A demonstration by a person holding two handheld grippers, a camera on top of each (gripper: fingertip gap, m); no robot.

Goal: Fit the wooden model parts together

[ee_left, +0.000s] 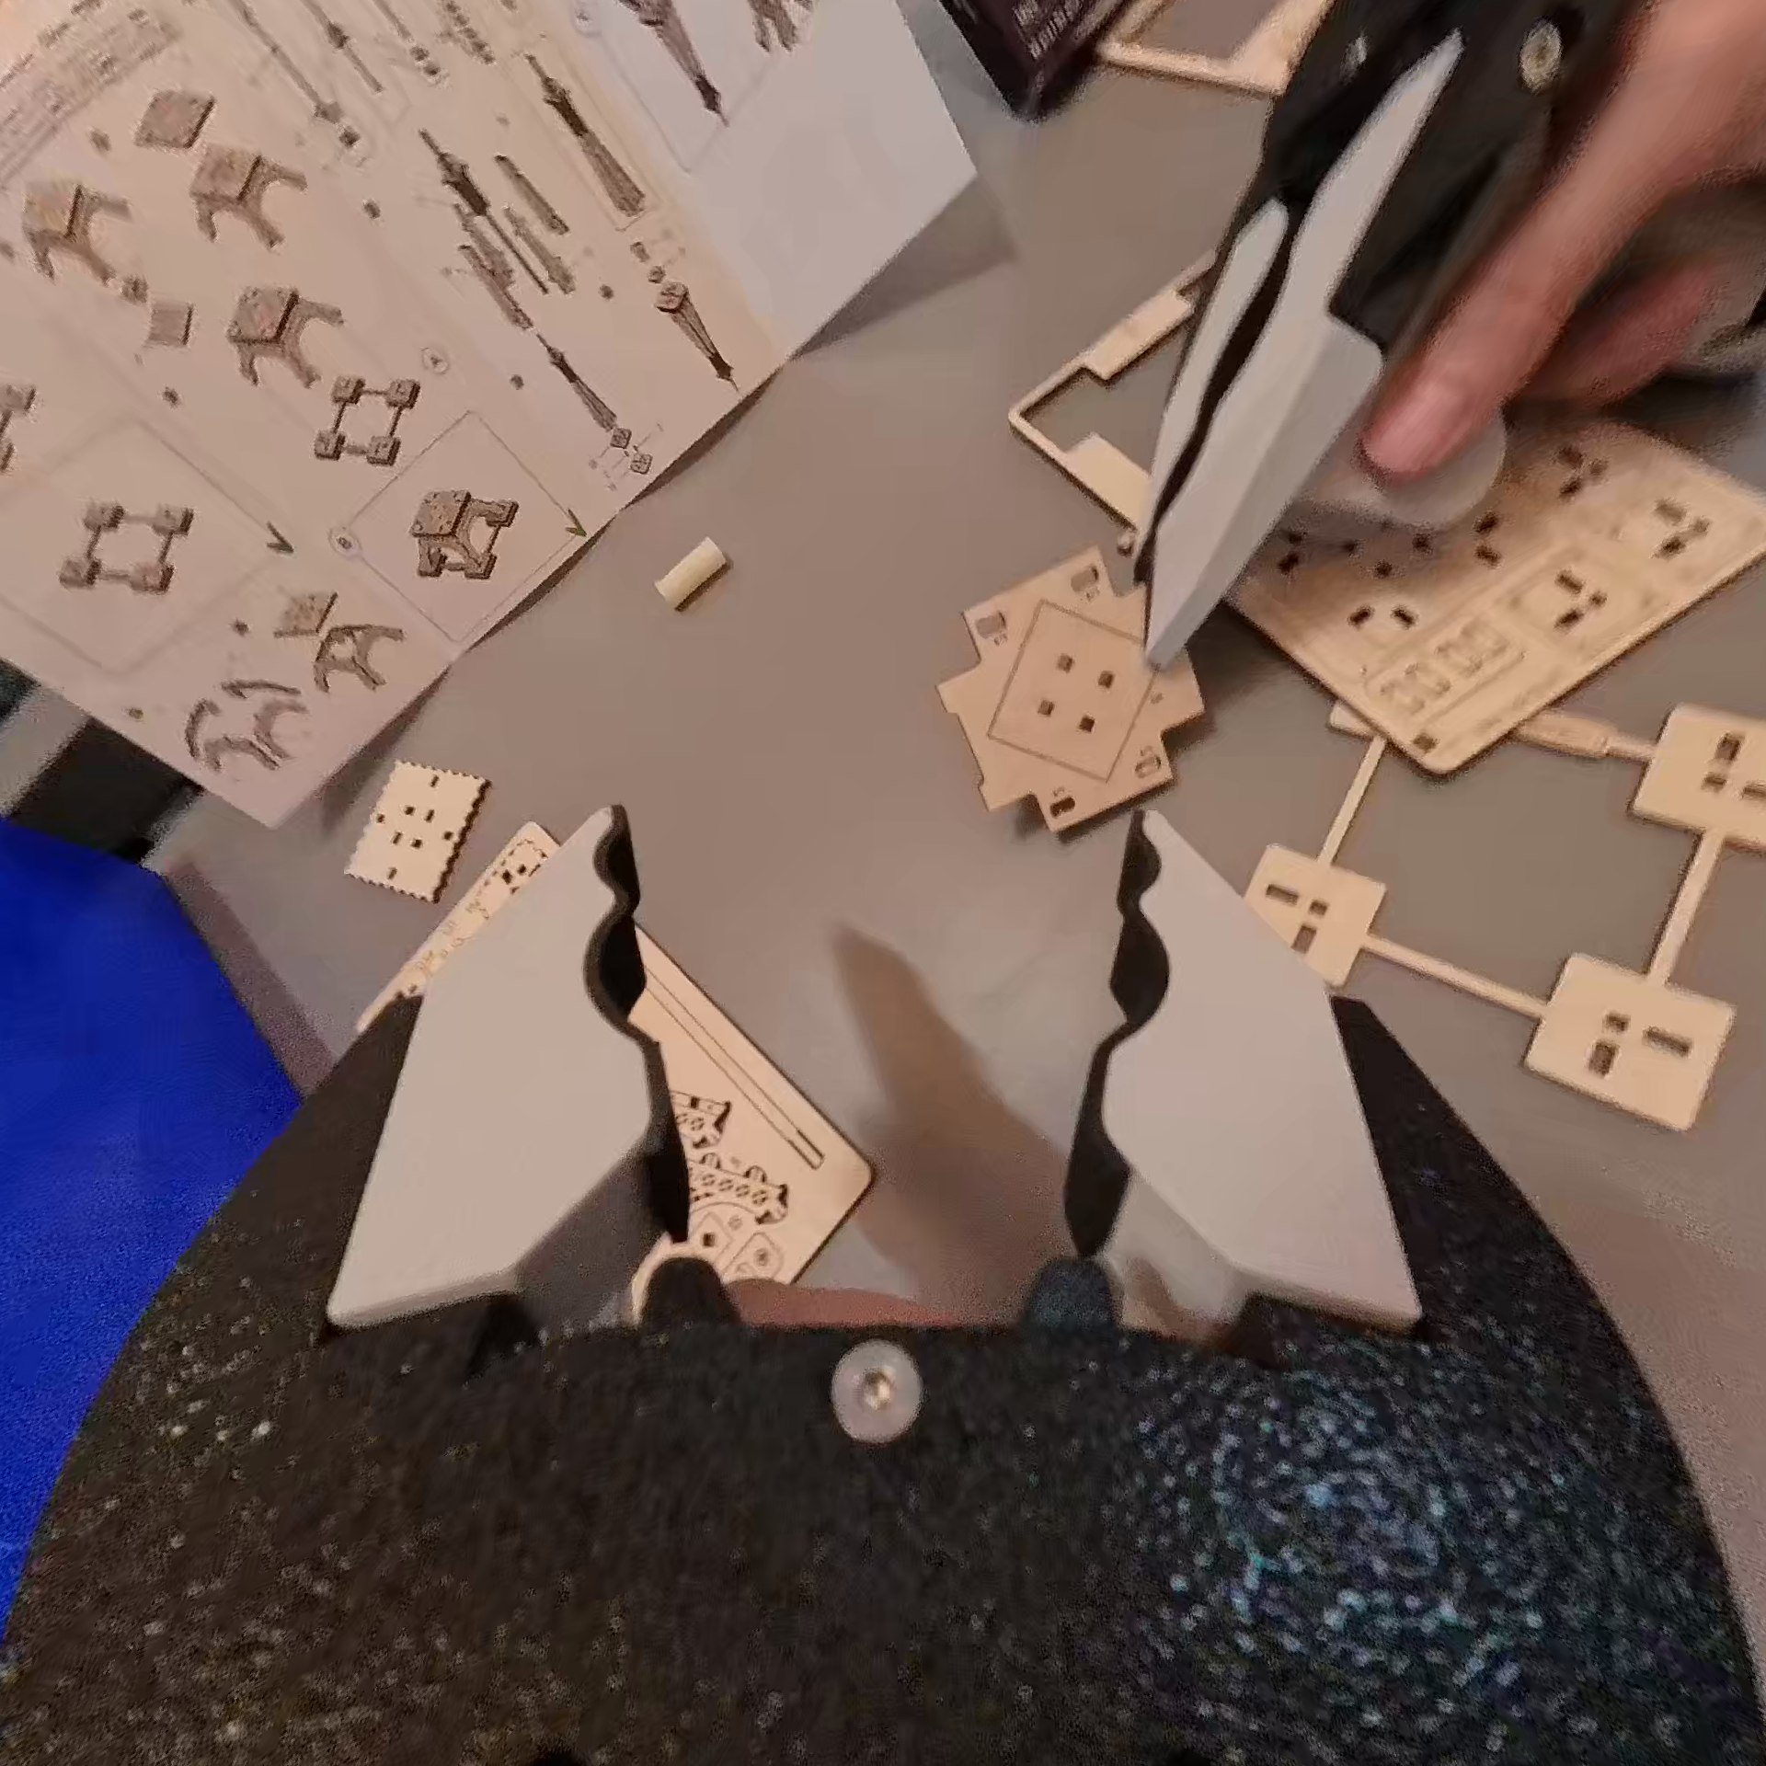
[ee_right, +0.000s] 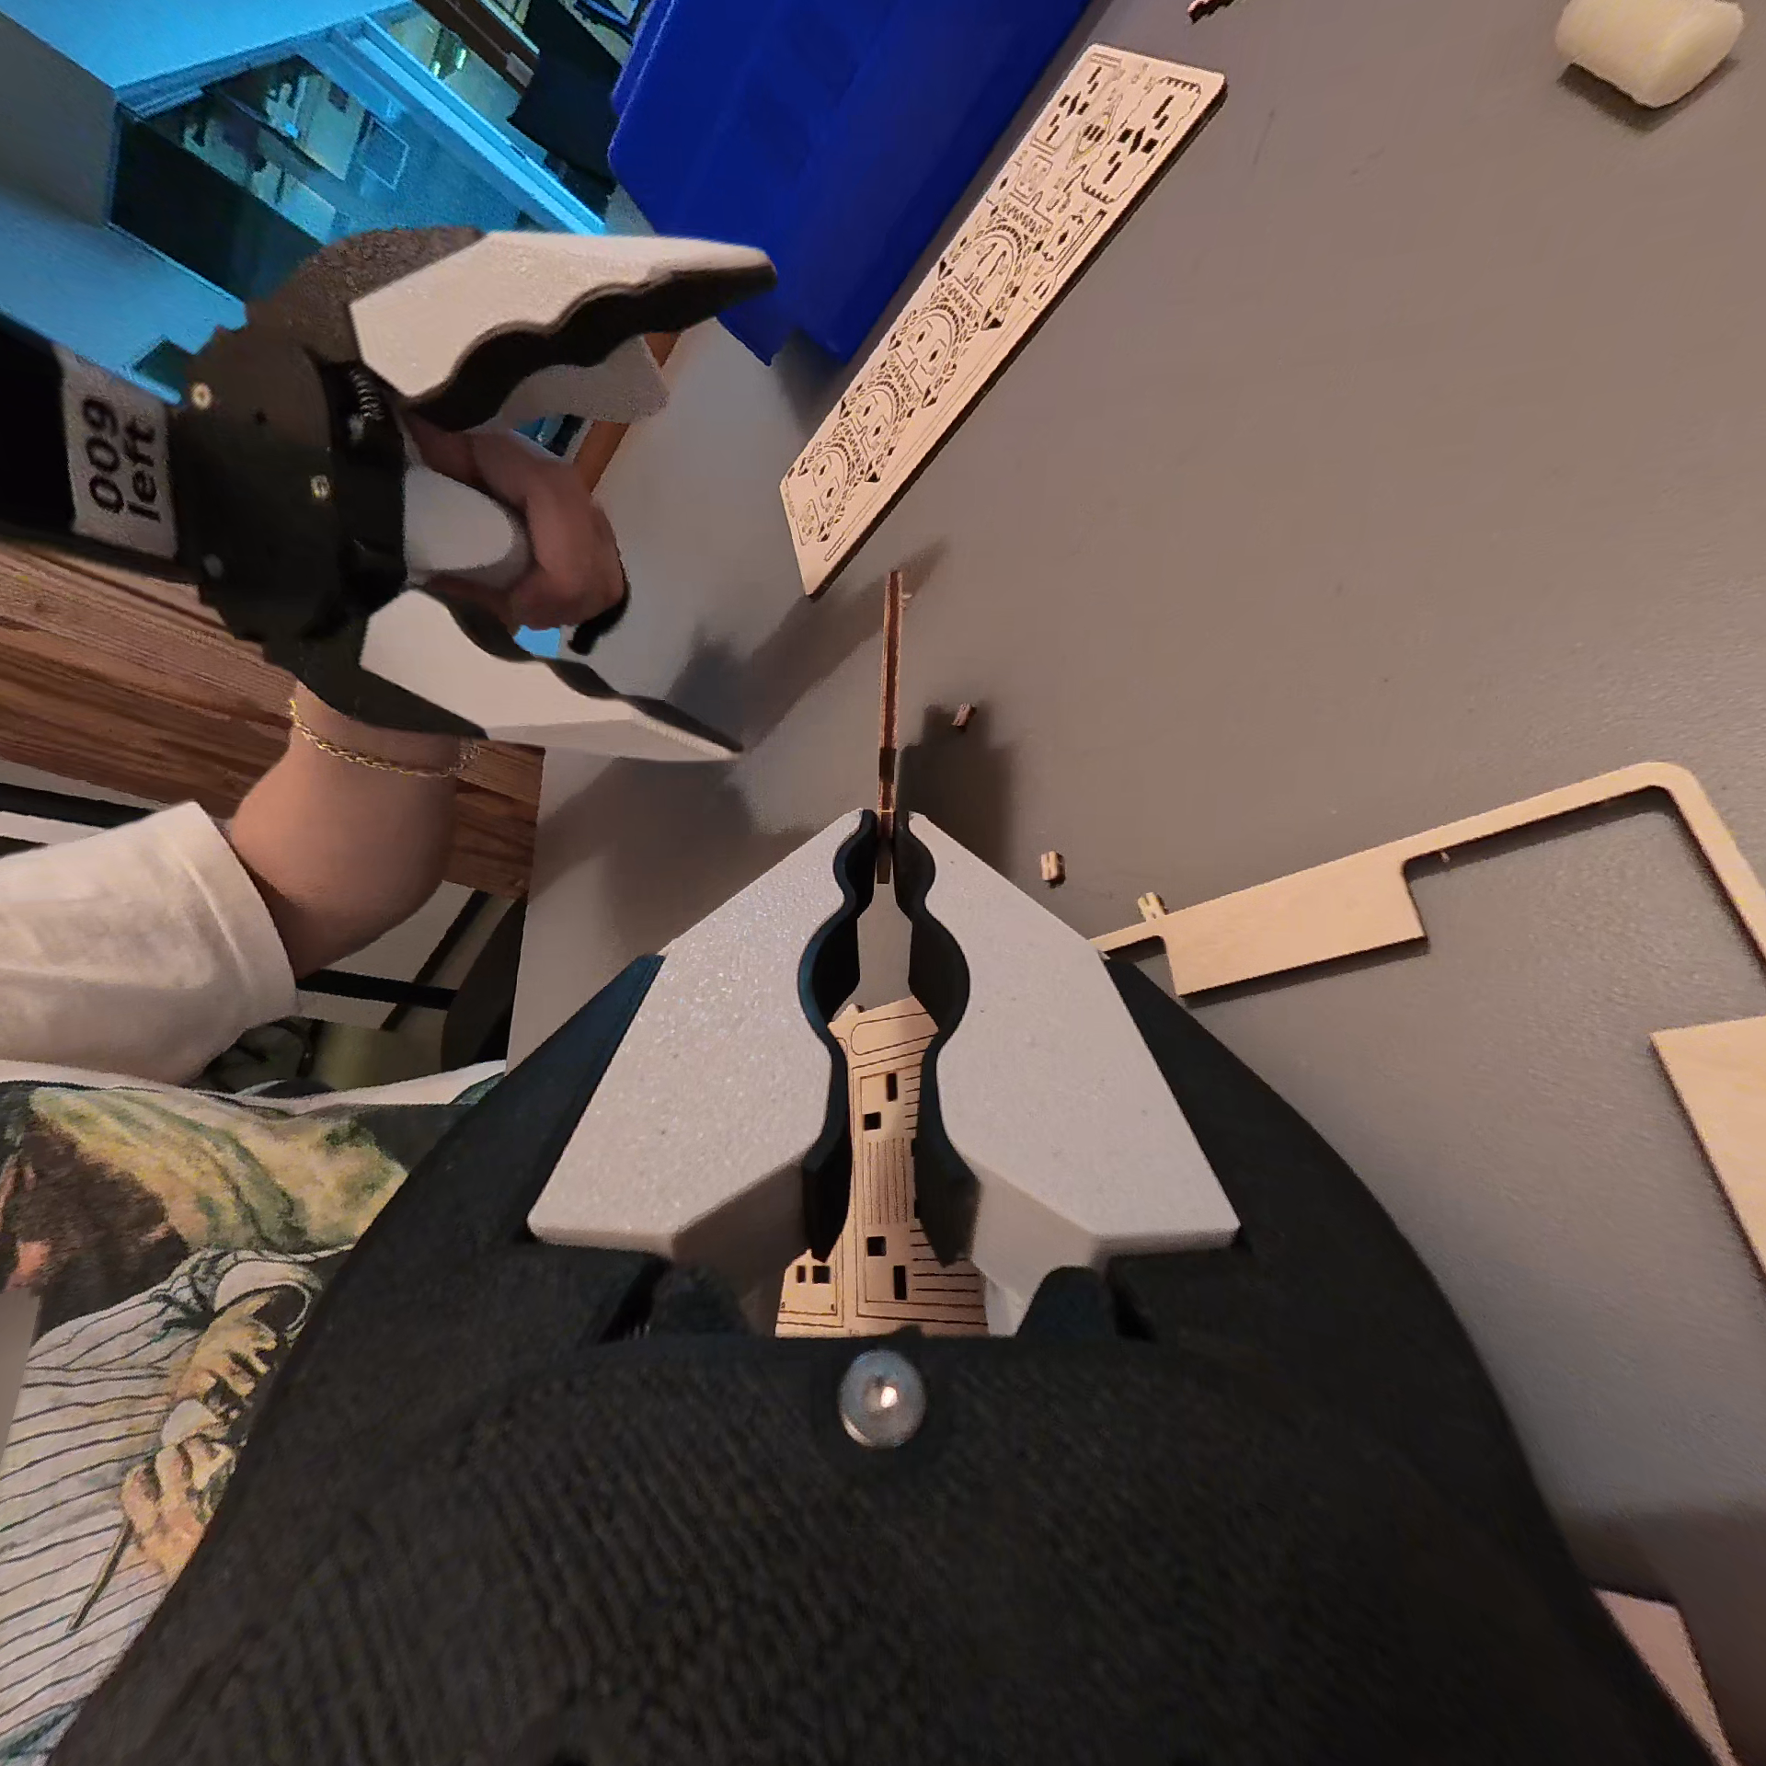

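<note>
My right gripper (ee_right: 889,827) is shut on the edge of a thin cross-shaped wooden plate (ee_right: 892,707), seen edge-on in the right wrist view. In the left wrist view the right gripper (ee_left: 1154,597) pinches one corner of that plate (ee_left: 1061,707), which has four small square holes and lies at or just above the grey table (ee_left: 764,669). My left gripper (ee_left: 877,831) is open and empty, just short of the plate. It also shows in the right wrist view (ee_right: 750,511), jaws wide, to the left of the plate.
An instruction sheet (ee_left: 334,334) covers the far left. A small toothed wooden piece (ee_left: 418,829), an engraved part sheet (ee_left: 755,1175), a white peg (ee_left: 690,573), a frame of square plates (ee_left: 1625,1042), a punched sheet (ee_left: 1529,612) and an empty frame (ee_right: 1338,889) lie around. A blue bin (ee_right: 841,143) stands at the table's edge.
</note>
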